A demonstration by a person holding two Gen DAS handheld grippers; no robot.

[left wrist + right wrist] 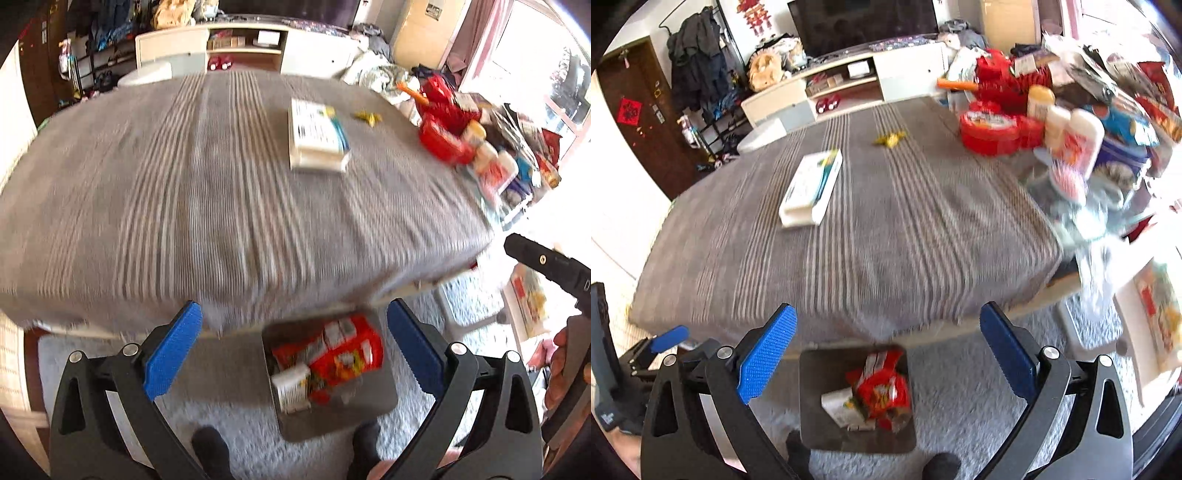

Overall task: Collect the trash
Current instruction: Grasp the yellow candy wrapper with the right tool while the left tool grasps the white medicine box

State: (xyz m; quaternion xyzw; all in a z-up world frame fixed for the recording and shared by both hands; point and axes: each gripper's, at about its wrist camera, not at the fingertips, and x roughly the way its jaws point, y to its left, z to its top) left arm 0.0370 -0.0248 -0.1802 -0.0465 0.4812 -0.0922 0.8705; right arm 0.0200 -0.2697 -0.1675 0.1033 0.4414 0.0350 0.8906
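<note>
Both tongs, left gripper [294, 343] and right gripper [888, 347], hung spread and empty above the bin [812, 406]; next likely came the yellow wrapper [891, 139] beyond the bin.

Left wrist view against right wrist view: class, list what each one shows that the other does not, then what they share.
Only the left wrist view shows a hand at its right edge. Only the right wrist view shows the brown door and the coat rack. Both show the striped grey cloth, the white box lying on it, the yellow scrap, the red tub, the trash bin on the floor holding wrappers, and an open, empty gripper.
</note>
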